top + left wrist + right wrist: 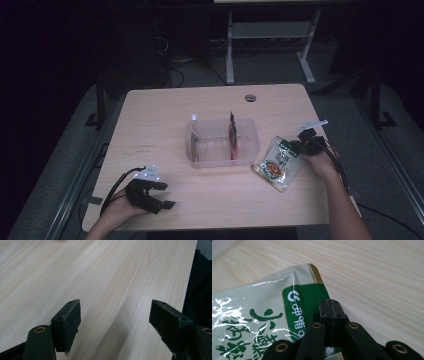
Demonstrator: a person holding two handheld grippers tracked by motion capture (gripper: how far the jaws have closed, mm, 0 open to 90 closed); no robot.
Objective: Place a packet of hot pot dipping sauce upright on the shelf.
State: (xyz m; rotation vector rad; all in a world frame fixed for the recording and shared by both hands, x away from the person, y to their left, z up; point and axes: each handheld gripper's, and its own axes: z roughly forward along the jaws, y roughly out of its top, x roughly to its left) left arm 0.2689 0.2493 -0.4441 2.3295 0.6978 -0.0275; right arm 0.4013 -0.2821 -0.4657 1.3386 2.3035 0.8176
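Note:
A green and white food packet (277, 162) lies on the wooden table (165, 115) just right of a clear plastic tub (250, 147). My right gripper (296, 146) is at the packet's upper right corner. In the right gripper view its jaws (329, 303) are pressed together at the packet's (257, 315) green top edge, and they appear to pinch that edge. My left gripper (167, 195) rests near the table's front left, open. In the left gripper view it (115, 315) has nothing but bare wood between its pads.
In the tub a dark red sachet (232, 131) stands upright near the middle and a pale packet (194, 136) leans at the left end. A round cable port (250, 97) sits at the far edge. Desk legs (230, 55) stand beyond the table.

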